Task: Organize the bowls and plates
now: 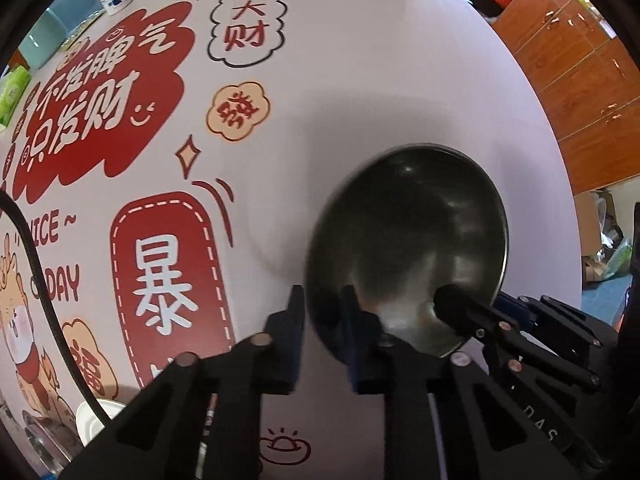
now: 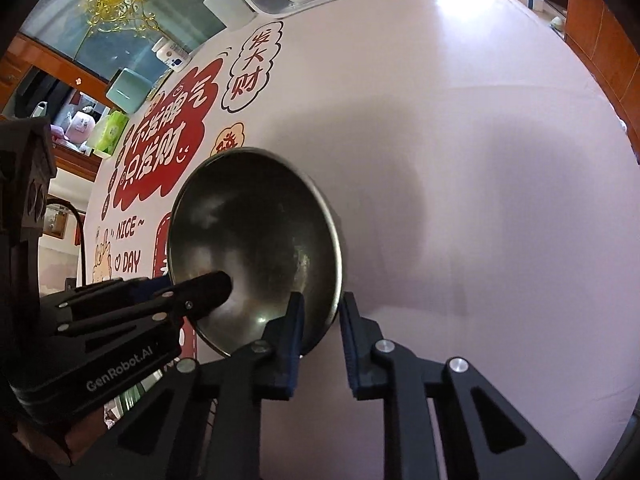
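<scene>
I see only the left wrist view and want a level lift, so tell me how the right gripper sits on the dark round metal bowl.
Observer: In its own view, the right gripper straddles the near rim of the dark round metal bowl, with one finger inside and one outside. I cannot tell whether the pads press yet.
Operator: Good. Now name what stands beside the tray at the far end of the table.
Observer: A white squeeze bottle with a bent nozzle stands just left of the clear plastic tray.
</scene>
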Tool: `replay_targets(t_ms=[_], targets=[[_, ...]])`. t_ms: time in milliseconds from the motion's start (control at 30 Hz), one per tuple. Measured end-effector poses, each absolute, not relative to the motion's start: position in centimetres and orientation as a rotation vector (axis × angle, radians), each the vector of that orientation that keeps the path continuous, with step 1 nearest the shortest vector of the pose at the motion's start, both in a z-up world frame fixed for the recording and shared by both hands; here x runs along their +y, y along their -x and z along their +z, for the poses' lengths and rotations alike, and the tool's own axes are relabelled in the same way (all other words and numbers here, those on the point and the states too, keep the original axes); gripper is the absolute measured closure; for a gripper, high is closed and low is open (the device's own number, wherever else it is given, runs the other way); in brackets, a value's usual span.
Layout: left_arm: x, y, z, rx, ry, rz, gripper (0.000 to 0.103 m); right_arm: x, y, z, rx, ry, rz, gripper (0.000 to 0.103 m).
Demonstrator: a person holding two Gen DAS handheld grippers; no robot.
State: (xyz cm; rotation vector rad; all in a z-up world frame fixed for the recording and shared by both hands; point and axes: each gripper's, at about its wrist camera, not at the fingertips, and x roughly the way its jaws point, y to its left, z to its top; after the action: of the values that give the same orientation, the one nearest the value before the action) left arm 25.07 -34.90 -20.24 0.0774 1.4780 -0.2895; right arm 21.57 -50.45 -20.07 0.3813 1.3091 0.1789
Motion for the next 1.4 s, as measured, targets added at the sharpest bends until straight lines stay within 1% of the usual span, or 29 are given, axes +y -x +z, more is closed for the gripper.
replay_targets(t_ms=[167,467,867,1167,1400], targets=[[-34.7,-24.5,-20.0,1.479,-0.082,-0.282,0.091,-50.4,-21.5,-20.3,1.336,-0.402,0.184,0.087],[-33.2,-22.1,-19.0,1.487,-0.059,-0.247,0.091,-48.8,-20.7,-19.9,1.370,-0.412,0.218,0.088],[-26.6,-16.4,-16.0,1.464,0.019,-0.171,0.090,-44.4,-18.7,-17.9,1.384,-0.355,0.315,0.089],[-23.0,-12.8,-13.3,1.430,0.061,-0.122,0.089,-41.1,-16.8,-15.9,1.369,-0.310,0.390,0.089],[-20.9,-11.3,-12.3,1.407,0.086,-0.077,0.089,-38.1,-15.5,-14.8,1.367,-0.316,0.455,0.088]])
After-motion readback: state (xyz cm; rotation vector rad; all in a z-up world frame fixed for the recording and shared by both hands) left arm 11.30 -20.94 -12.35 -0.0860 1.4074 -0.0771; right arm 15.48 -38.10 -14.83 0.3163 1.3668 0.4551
